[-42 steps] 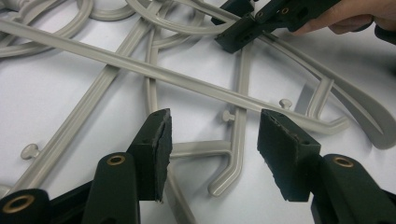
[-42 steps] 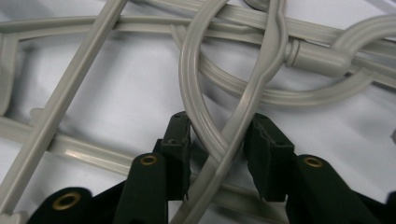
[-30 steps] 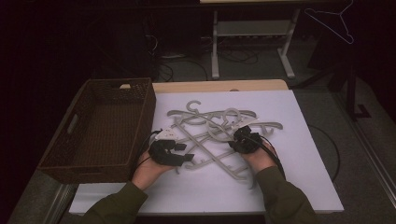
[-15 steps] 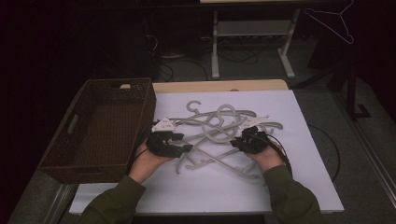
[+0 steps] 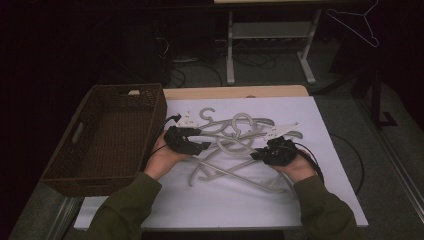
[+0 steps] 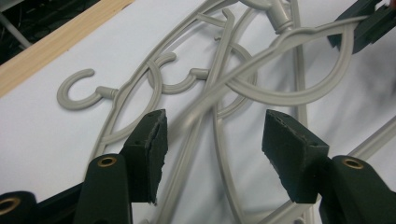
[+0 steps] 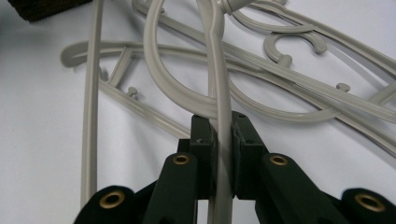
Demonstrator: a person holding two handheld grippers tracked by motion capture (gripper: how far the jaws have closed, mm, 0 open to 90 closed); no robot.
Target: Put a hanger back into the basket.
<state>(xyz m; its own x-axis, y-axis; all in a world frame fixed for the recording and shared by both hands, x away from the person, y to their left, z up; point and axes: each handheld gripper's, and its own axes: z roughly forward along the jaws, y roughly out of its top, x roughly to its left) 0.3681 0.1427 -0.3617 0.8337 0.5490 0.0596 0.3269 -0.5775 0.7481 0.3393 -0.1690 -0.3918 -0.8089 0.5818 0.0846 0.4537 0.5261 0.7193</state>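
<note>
1. The right gripper [image 7: 219,133] is squeezed tight on a thin grey hanger arm [image 7: 219,84], which runs up between its two black jaws
2. The left gripper [image 6: 212,140] has its jaws apart. They have just been opening. Hanger bars lie under the gap, but the pads do not press on them
3. The held hanger [image 5: 235,150] is part of a pile of grey hangers [image 5: 235,127] in the middle of the white table top [image 5: 200,210]. They are all mixed up and hooked into each other
4. The hangers look light, hard and smooth. I think they can slip, and they can catch on each other when one is pulled
5. A good place to grab looks like a straight arm, away from the hook
6. Both hands come in from below, palms up, with the grippers pointing at the pile from each side
7. A brown basket [image 5: 75,135] sits just left of the left hand
</note>
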